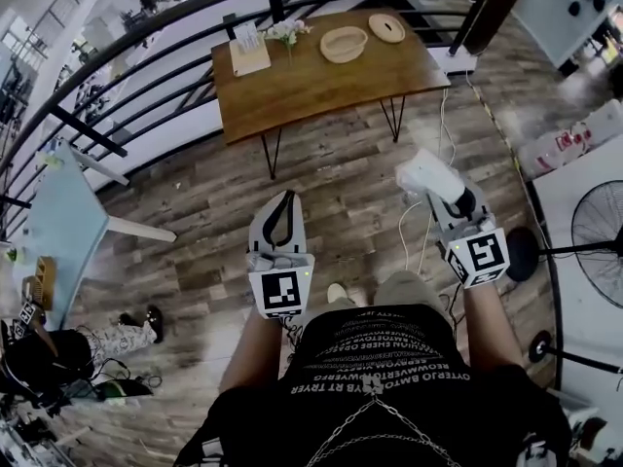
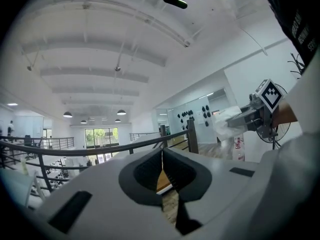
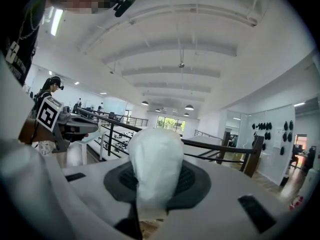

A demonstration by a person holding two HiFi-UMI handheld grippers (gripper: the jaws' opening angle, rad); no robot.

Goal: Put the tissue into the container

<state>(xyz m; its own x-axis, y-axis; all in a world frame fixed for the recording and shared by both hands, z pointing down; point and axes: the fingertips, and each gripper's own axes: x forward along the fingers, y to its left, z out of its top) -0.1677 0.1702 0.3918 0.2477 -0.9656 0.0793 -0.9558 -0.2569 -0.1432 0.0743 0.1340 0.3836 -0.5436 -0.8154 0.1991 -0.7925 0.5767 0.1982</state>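
Here, one tissue (image 3: pixel 155 154) tight in the right claw (image 3: pixel 150 186), left claw (image 2: pixel 161 170) closed, empty; perhaps two baskets (image 1: pixel 343 44) beyond

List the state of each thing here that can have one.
Left gripper: shut, empty.
Right gripper: shut on the tissue.
Tissue: bunched up, held in the air, not yet in the container.
Container: open, upright on the table, looks empty.
Lid: off, lying flat on the table beside the container.
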